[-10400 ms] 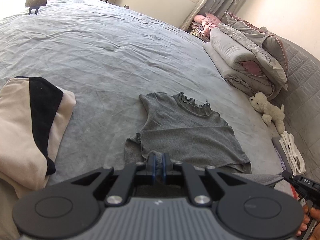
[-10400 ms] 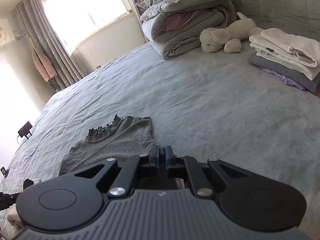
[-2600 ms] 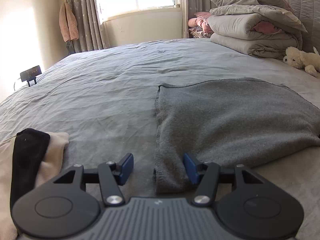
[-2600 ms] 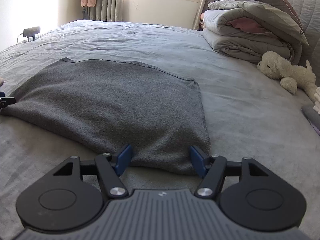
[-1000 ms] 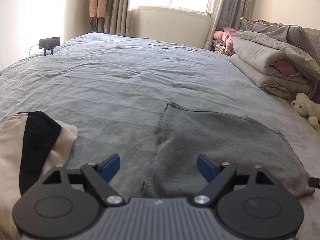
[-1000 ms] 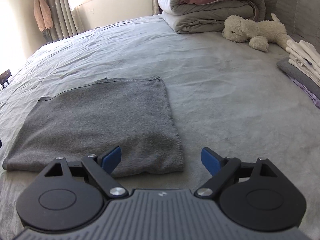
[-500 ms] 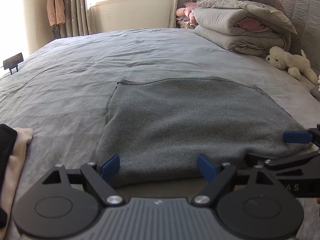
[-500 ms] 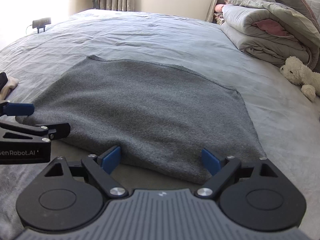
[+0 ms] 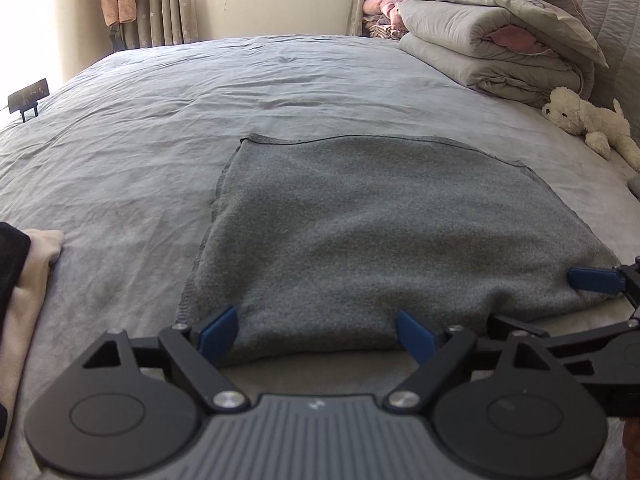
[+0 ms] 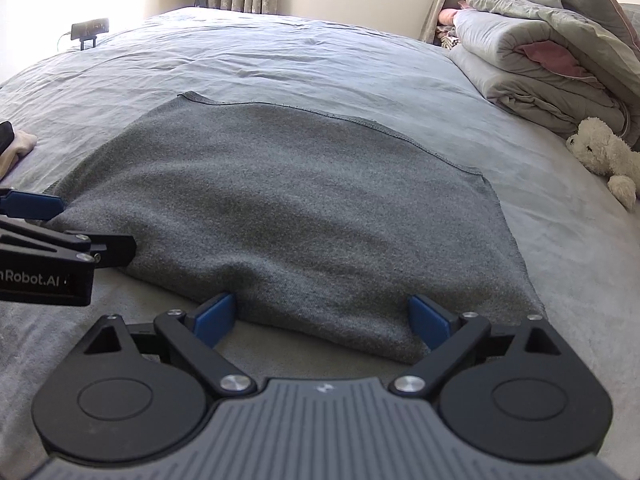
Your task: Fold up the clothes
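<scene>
A grey knit top (image 9: 380, 232) lies folded into a flat rectangle on the grey bed sheet (image 9: 200, 92). My left gripper (image 9: 316, 334) stands open at the left part of its near folded edge, the thick fold lying between the blue pads without being pressed. My right gripper (image 10: 322, 320) straddles the right part of the same edge of the top (image 10: 280, 200). Its jaws are opening, and the fold between them is not pinched. Each gripper shows in the other's view: a right fingertip (image 9: 592, 280) and a left fingertip (image 10: 32, 206).
Folded duvets (image 9: 492, 40) are stacked at the far right by the headboard, with a white stuffed dog (image 9: 584, 120) in front. A cream and black garment (image 9: 24, 280) lies at the left. A small black device (image 9: 28, 96) stands at the bed's far left edge.
Both grippers swung in and came down to the top's near edge, side by side. In the last half second they hardly moved, and the right jaws spread slightly wider.
</scene>
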Demonstrator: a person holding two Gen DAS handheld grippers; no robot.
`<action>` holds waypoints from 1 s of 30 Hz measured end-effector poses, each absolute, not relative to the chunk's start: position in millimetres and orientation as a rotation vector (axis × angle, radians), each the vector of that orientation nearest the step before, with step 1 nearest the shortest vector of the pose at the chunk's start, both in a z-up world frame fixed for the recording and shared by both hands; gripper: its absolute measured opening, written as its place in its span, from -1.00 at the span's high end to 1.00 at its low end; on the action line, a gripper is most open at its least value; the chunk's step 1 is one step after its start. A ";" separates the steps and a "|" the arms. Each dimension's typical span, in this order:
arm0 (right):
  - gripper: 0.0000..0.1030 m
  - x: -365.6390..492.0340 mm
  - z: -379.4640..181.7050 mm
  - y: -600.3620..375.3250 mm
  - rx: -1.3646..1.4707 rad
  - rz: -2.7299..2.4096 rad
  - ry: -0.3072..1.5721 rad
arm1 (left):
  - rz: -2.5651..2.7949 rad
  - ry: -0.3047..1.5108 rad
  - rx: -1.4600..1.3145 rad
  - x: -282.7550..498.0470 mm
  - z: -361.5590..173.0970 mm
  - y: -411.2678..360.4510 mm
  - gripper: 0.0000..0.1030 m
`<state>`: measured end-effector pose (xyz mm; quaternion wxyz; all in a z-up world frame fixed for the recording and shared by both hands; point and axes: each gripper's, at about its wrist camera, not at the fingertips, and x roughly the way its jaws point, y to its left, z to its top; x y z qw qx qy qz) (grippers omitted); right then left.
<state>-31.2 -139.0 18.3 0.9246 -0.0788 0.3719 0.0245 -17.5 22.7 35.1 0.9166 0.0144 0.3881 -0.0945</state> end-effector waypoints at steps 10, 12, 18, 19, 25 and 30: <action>-0.99 -26.7 13.4 -138.5 -0.155 0.039 0.784 | -0.212 0.853 -0.160 -4.9 52.2 31.3 -0.73; -0.99 -24.7 14.5 -138.8 -0.154 0.045 0.800 | -0.206 0.897 -0.163 0.2 44.1 30.2 -0.73; -1.00 -12.7 26.5 -159.0 -0.084 0.130 0.872 | -0.217 0.909 -0.170 2.7 39.6 33.4 -0.75; -1.00 -12.8 30.3 -162.1 -0.064 0.125 0.858 | -0.218 0.911 -0.172 3.6 39.3 34.7 -0.75; -0.86 -10.3 39.1 -171.0 0.010 0.145 0.812 | -0.215 0.924 -0.163 7.9 38.8 35.9 -0.77; -0.87 -6.6 31.7 -163.0 -0.072 0.153 0.844 | -0.213 0.924 -0.119 7.9 37.6 29.7 -0.82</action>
